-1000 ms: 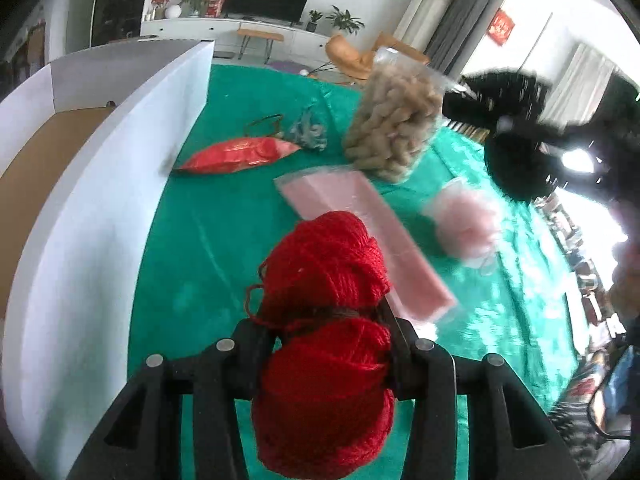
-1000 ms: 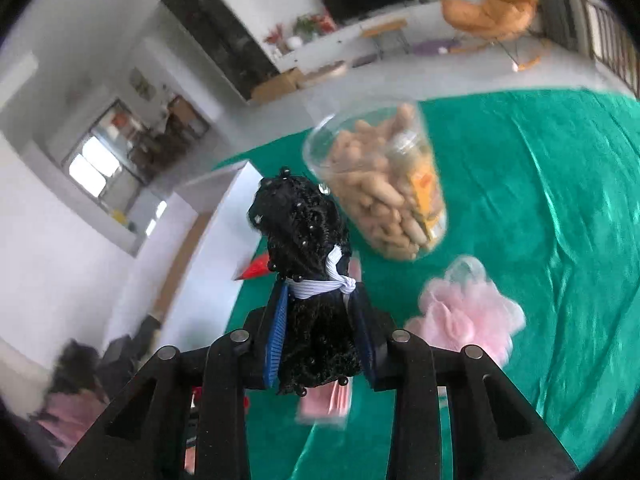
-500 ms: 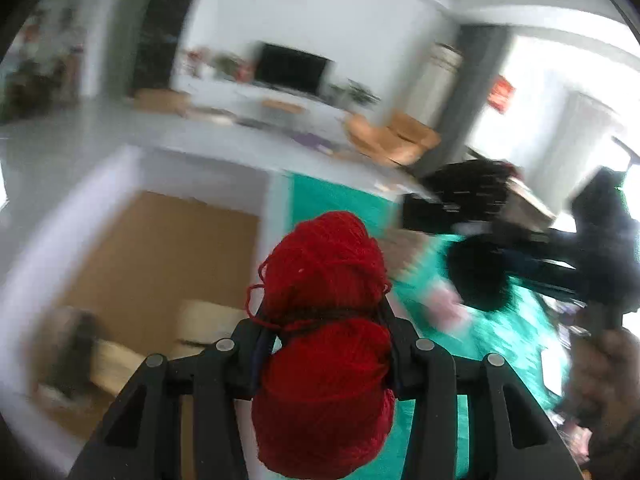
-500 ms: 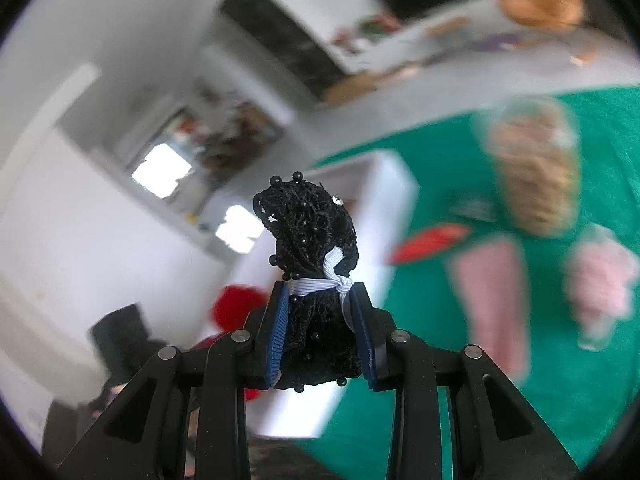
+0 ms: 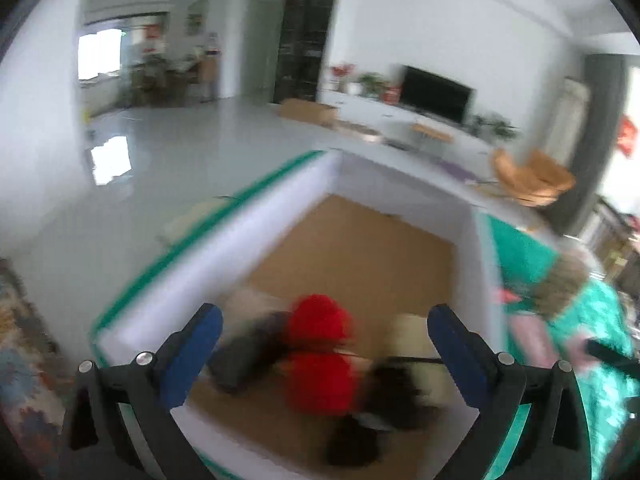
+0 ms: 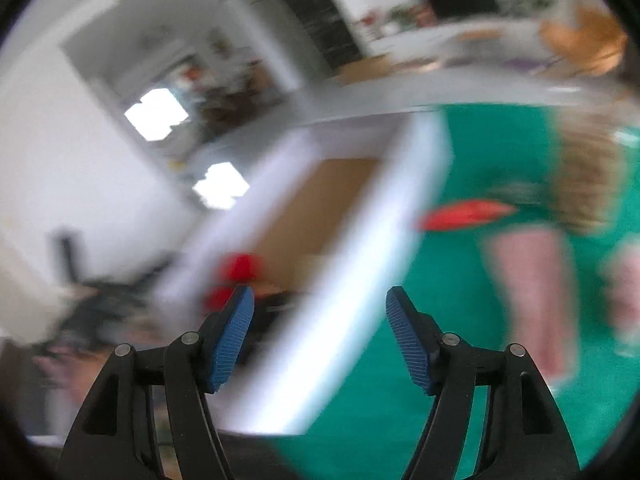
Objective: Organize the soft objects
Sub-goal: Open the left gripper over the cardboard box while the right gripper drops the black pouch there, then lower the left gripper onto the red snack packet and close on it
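Observation:
My left gripper (image 5: pixel 324 322) is open and empty above a white-walled box (image 5: pixel 224 256) with a brown floor. A red yarn ball (image 5: pixel 320 352) lies in the box below the jaws, blurred. A black beaded soft item (image 5: pixel 396 396) lies beside it, among a few other blurred soft things. My right gripper (image 6: pixel 320 306) is open and empty over the box's near wall (image 6: pixel 352 264). The red yarn (image 6: pixel 240 268) shows inside the box in the right wrist view.
On the green tablecloth (image 6: pixel 472 144) lie a red pouch (image 6: pixel 464 214), a pink packet (image 6: pixel 532 280), a jar of tan pieces (image 6: pixel 584 172) and a pink pouf (image 6: pixel 626 284). The frames are motion-blurred. The living-room floor lies beyond the table's left edge.
Both grippers swung left from over the table to the box and opened. The red yarn left the left gripper and the black item left the right; both now lie in the box.

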Motion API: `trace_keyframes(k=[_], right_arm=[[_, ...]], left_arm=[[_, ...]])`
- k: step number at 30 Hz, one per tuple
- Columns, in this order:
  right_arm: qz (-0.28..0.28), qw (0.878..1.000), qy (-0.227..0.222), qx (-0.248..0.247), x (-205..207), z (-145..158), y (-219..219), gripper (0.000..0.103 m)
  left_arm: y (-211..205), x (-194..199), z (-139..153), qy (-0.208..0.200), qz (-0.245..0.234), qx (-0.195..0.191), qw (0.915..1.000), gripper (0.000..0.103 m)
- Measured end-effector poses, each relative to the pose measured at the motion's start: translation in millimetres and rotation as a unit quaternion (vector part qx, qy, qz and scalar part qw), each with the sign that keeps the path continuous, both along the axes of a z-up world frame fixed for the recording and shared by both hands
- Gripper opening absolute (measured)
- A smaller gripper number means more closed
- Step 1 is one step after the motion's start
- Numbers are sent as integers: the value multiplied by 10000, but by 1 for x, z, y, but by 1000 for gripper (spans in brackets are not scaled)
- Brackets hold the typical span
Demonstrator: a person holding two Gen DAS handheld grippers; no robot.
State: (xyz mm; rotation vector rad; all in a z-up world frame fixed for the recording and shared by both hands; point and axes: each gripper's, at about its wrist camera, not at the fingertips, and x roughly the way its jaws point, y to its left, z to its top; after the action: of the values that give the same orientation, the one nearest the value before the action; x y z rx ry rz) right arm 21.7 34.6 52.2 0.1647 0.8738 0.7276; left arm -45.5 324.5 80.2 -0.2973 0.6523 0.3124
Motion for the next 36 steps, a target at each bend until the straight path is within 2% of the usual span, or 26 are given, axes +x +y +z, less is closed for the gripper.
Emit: trace_keyframes(k=[2, 4, 6, 8, 9, 11, 14, 17, 20, 27, 33, 36], right_arm=[[-784, 9953, -123, -549, -2, -29, -52, 72], [-1456, 9857, -121, -845, -4, -53, -101, 72], [-2121, 9689, -10, -1271, -12, -78, -152, 72], [-2566, 9519, 34, -1675, -16, -93, -186, 72], [-2761, 9418, 37, -1920, -14, -98, -202, 72], [-2997, 9264, 28, -2279, -8, -107, -217, 72], [-3170, 9150, 90, -2495, 2, -107, -230, 72], [-3203, 9093, -14, -2658, 5, -121, -239, 72], [-3281, 9113, 58, -2489, 0, -125, -244, 75], [-3408, 9142, 175, -2187, -10, -126, -254, 82], [-3419, 9139, 170, -2181, -11, -125, -253, 82], [-3416, 9141, 169, -2178, -11, -125, -253, 82]], left_arm=[[-31, 2, 5, -149, -445, -155, 9988, 102], [-77, 9, 9, -287, -1110, -270, 9930, 102], [-128, 16, 6, -309, -1851, -336, 9817, 102], [-170, 28, -4, -117, -2473, -364, 9682, 102], [-195, 39, -20, 198, -2728, -361, 9612, 102], [-220, 52, -40, 474, -2890, -335, 9556, 102], [-238, 76, -82, 913, -2864, -240, 9535, 102], [-235, 107, -113, 1120, -2701, -110, 9562, 102], [-234, 109, -132, 1185, -2598, 28, 9584, 102], [-224, 123, -158, 1386, -2439, 268, 9595, 102], [-230, 119, -161, 1425, -2465, 663, 9563, 103], [-229, 120, -161, 1409, -2463, 646, 9567, 103]])
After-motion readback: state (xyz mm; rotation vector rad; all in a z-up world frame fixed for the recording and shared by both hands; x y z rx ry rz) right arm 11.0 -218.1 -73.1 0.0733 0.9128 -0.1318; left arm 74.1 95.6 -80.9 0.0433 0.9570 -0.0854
